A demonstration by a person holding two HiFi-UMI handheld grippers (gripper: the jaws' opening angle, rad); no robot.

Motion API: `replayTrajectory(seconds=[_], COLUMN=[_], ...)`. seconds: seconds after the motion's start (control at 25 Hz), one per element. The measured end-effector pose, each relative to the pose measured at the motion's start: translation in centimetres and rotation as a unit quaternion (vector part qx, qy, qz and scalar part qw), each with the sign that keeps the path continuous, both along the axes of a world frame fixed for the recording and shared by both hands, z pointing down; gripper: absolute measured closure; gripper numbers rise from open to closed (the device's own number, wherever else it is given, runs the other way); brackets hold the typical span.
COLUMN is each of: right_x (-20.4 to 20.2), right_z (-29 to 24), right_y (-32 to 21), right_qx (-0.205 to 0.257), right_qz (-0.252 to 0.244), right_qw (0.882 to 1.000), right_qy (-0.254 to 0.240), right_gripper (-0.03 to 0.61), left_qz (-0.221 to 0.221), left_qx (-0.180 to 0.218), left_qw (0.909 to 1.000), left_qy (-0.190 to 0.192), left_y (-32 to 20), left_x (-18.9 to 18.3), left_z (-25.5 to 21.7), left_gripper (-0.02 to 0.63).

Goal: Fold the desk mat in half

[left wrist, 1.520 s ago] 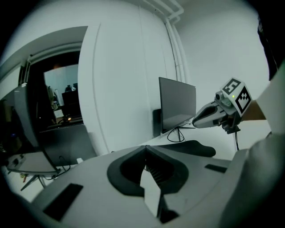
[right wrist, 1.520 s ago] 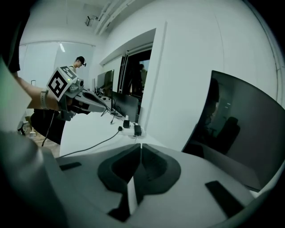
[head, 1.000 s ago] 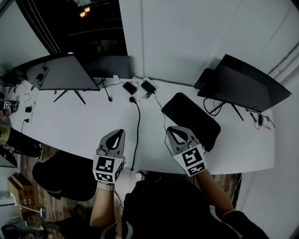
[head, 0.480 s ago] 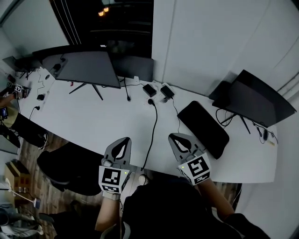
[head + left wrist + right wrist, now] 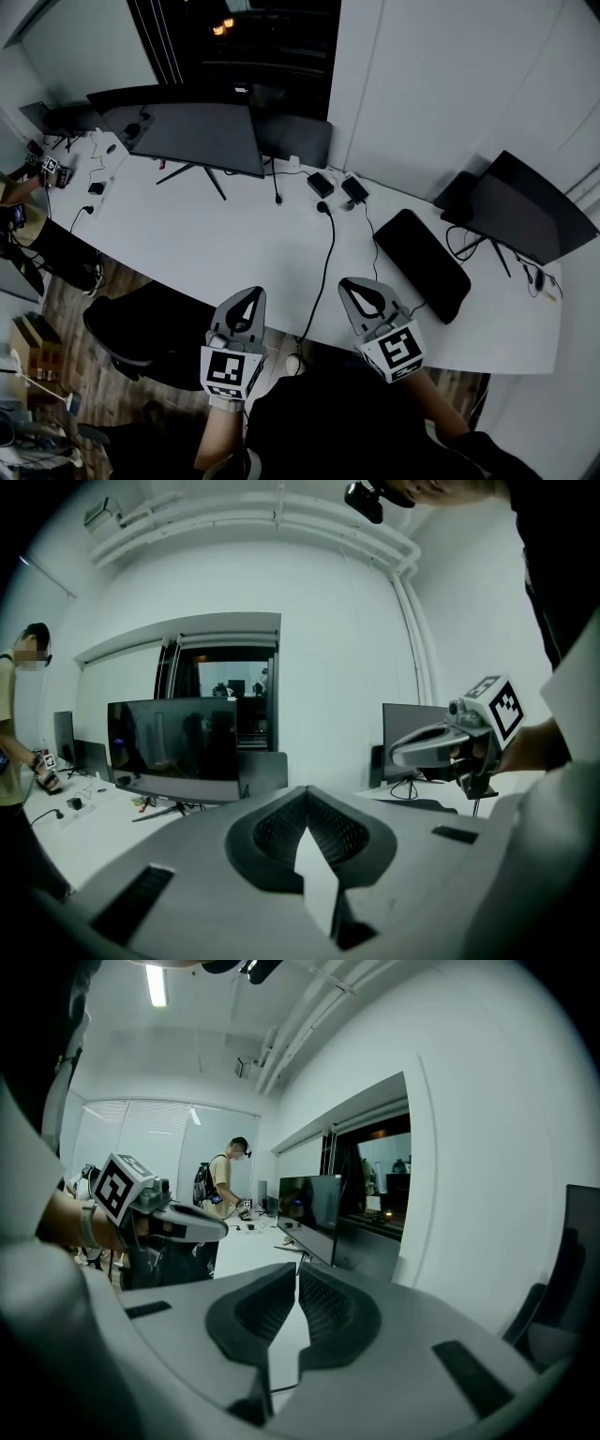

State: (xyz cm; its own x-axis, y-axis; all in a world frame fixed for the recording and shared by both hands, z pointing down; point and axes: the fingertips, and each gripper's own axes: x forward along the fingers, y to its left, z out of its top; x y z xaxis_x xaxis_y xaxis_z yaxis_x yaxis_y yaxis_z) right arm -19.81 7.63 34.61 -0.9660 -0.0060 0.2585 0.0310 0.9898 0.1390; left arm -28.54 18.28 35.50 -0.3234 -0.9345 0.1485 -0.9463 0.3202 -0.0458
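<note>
Grey left gripper [image 5: 246, 294] and right gripper [image 5: 362, 285] hover pinched together, empty (both at the near edge); black rectangular desk mat [image 5: 422, 264] lies on the white desk [image 5: 216, 239], near the right one.

Bare desk [image 5: 187, 234] lay open left of the cable [image 5: 327, 262]; right of it lay the desk mat [image 5: 422, 264], with monitors [image 5: 202, 136] standing behind.

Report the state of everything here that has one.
left claw: shut, empty.
right claw: shut, empty.
desk mat: lying flat on the table, untouched.
left monitor: screen dark.
right monitor: screen dark.
black cable: trailing across the table and over its near edge.
</note>
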Motion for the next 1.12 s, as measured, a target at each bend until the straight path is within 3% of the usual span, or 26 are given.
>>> replayTrajectory(seconds=[1.12], right_x=[-1.1], right_z=[1.2], right_y=[2.0], right_qx=[-0.003], right_qz=[0.008], right_qw=[1.000], right_qy=[0.013], right_gripper=[0.555], left_qz=[-0.012], left_qx=[0.001], left_qw=[0.9998], left_qy=[-0.015], left_y=[2.3], left_x=[-1.2], left_z=[0.9], left_gripper=[0.604])
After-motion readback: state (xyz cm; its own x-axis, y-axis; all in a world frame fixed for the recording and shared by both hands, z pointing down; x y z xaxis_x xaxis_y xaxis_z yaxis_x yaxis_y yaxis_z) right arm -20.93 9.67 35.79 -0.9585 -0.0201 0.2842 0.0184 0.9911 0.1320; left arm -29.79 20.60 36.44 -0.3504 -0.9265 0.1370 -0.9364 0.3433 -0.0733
